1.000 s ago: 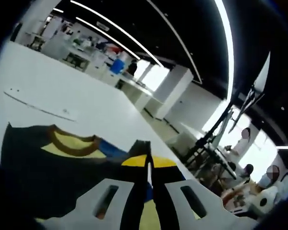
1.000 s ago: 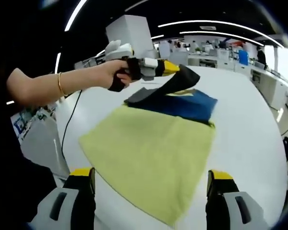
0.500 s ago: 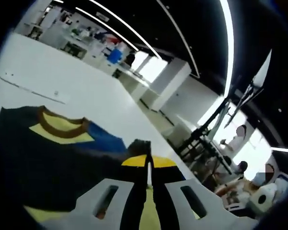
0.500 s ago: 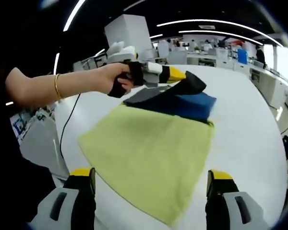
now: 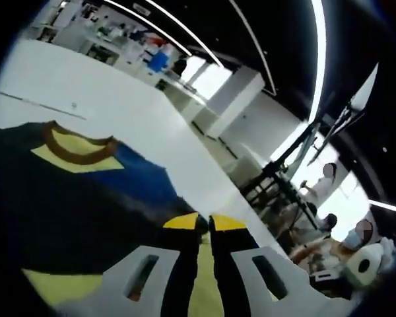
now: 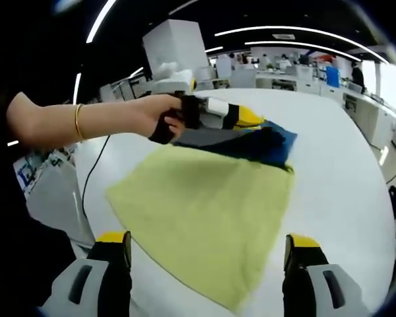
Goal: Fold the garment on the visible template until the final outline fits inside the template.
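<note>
- Garment (image 6: 204, 211): it lies spread on the white desk (image 6: 343, 172), its yellow-green body reaching from just beyond the right gripper (image 6: 208, 261) out to the far end, where the dark navy and blue part (image 6: 264, 142) is bunched.
- Left gripper (image 6: 241, 117), seen in the right gripper view, sits low at that far end. A hand (image 6: 155, 115) brings it in from the left, its yellow-tipped jaws pointing right across the fabric.
- In the left gripper view its jaws (image 5: 203, 228) are pressed together over the cloth edge, so I judge it pinches the garment, though the fold hides the contact.
- The right gripper is wide apart and holds nothing. It hovers at the near hem, so it is the nearer one for any near-side fold.
- The garment's long axis runs near to far, and it narrows toward the near right corner.
- The brown-trimmed collar (image 5: 76, 142) with a yellow patch lies flat on the navy panel at the far side.
- No template outline is plain to me on the desk.
</note>
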The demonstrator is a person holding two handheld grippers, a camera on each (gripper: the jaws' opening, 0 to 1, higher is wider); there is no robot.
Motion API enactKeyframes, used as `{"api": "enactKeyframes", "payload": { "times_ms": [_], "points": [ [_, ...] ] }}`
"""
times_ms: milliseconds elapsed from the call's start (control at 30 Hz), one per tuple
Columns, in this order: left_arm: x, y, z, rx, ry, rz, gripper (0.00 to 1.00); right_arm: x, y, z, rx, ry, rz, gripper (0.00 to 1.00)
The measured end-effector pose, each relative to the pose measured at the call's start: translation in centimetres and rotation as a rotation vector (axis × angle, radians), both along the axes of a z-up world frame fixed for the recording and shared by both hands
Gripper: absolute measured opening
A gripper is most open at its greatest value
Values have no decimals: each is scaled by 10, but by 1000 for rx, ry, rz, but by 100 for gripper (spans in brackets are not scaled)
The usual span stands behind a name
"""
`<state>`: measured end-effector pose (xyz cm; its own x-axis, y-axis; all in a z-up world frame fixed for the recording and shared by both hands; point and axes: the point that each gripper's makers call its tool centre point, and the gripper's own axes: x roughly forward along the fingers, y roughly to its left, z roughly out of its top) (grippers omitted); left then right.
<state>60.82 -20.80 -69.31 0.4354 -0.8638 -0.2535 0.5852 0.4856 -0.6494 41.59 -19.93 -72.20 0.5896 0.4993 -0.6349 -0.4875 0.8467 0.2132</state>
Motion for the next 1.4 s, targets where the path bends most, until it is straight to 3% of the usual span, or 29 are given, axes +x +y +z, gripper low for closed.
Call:
{"api": "enactKeyframes", "payload": {
  "times_ms": [167,233,367,467,567,667,1033,1300,1400],
  "points": [
    [-12,-6,4,1,-46,-60,20,2,1,0,-2,-2,2,96],
    [-15,-7,9,-6,-67,-74,32,2,1,1,-1,-2,4,96],
    [-18,-5,19,14,-161,-93,61,5,1,3,-2,-8,6,95],
    [-22,0,25,79,-259,-134,79,6,1,5,-11,-10,18,96],
    [-29,5,28,128,-325,-180,91,6,2,8,-11,-17,36,97],
    [-36,13,32,143,-355,-202,98,5,3,12,4,-19,48,97],
    [-57,58,31,210,-396,-242,99,15,-4,26,6,-54,64,95],
    [-76,93,27,252,-403,-260,99,6,6,33,19,-48,169,96],
    [-85,108,28,266,-420,-263,99,1,4,30,-21,-32,221,96]
  ]
}}
